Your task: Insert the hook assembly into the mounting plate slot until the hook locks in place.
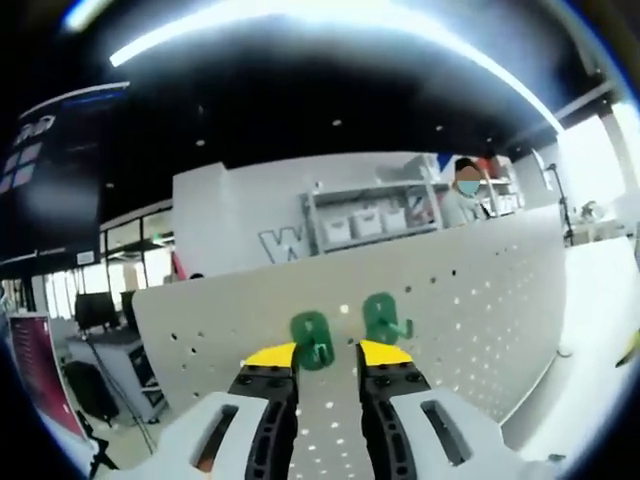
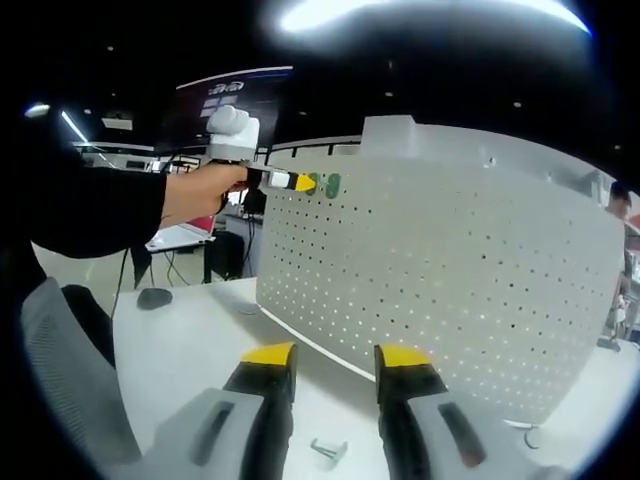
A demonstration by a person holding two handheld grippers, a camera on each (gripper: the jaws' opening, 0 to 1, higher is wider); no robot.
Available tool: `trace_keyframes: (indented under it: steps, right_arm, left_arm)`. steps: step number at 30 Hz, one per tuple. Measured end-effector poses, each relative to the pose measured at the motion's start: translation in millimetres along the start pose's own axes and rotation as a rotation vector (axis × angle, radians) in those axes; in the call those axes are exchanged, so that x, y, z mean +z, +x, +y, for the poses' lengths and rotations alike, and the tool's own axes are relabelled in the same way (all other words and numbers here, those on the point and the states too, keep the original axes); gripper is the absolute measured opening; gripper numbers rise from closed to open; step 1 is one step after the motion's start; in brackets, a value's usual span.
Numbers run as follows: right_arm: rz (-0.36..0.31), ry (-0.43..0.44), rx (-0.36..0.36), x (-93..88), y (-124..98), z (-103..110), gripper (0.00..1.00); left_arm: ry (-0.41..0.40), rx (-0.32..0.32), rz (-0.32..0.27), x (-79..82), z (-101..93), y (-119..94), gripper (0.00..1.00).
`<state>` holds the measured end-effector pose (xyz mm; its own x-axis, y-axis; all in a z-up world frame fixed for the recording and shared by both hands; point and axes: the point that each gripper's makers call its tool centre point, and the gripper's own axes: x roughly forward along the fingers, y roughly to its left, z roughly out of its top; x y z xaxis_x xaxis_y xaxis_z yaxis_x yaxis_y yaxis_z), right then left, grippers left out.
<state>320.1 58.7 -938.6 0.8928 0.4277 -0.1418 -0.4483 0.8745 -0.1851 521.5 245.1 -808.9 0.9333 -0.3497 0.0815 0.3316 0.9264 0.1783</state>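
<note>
The white perforated mounting plate (image 1: 460, 300) stands upright on the table. Two green hooks hang side by side near its top edge, one (image 1: 311, 338) close to my left jaw tip and the other (image 1: 385, 318) just above my right jaw tip. The left gripper (image 1: 328, 355) is open at the plate, with its yellow tips on either side of the hooks. In the right gripper view, the left gripper (image 2: 300, 182) is held by a hand against the plate (image 2: 450, 270) by the green hooks (image 2: 325, 184). The right gripper (image 2: 335, 355) hovers open over the table, holding nothing.
A small metal bracket (image 2: 328, 450) lies on the white table (image 2: 200, 340) between the right jaws. A mouse (image 2: 153, 297) sits at the table's far left, and a grey chair (image 2: 60, 380) stands at the left. Behind the plate are a person (image 1: 465, 190) and shelves (image 1: 370, 215).
</note>
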Motion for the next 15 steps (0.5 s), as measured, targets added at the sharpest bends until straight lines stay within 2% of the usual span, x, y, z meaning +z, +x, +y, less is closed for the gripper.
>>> trace_keyframes:
  steps: [8,15]
  right_arm:
    - [-0.003,-0.003,0.008,1.1,1,1,0.29]
    - [-0.001,-0.004,0.018,0.6,1,4,0.29]
  left_arm:
    - [0.0,-0.039,-0.002,1.2,-9.9,-9,0.33]
    - [-0.017,-0.069,-0.005,0.9,-16.7,-20,0.46]
